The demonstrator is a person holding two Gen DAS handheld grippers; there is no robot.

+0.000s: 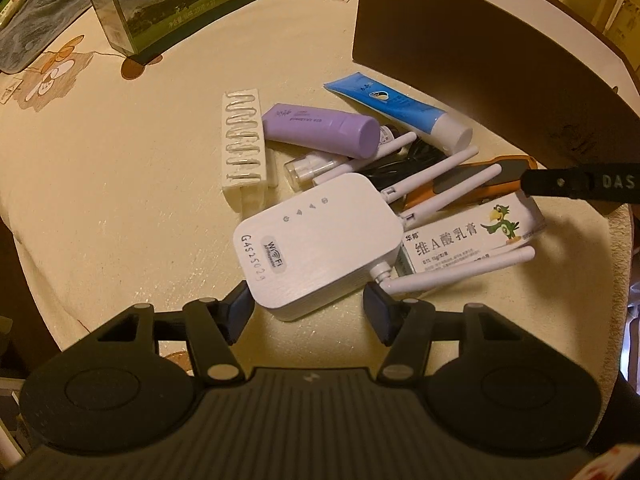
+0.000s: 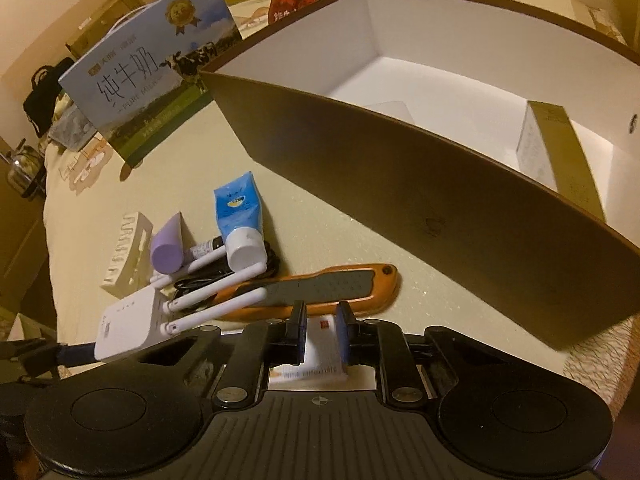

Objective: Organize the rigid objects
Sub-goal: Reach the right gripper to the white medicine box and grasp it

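Note:
A white WiFi repeater [image 1: 320, 240] with several antennas lies on the table between the fingers of my left gripper [image 1: 308, 312], whose jaws stand wide apart beside it without touching. It also shows in the right wrist view [image 2: 128, 328]. My right gripper [image 2: 322, 334] is closed on a white ointment carton [image 2: 320, 348]; the same carton with a green parrot shows in the left wrist view [image 1: 472, 236]. An orange utility knife [image 2: 320, 288], a blue tube [image 2: 238, 216], a purple tube [image 2: 168, 248] and a white ridged block [image 1: 246, 148] lie in the pile.
A large brown box [image 2: 420, 200] with a white inside stands at the right, holding a gold-edged carton [image 2: 556, 144]. A milk carton [image 2: 156, 80] stands at the back left. A clear spray bottle [image 1: 312, 168] and a black cable [image 1: 400, 160] lie under the antennas. The table edge runs near the right.

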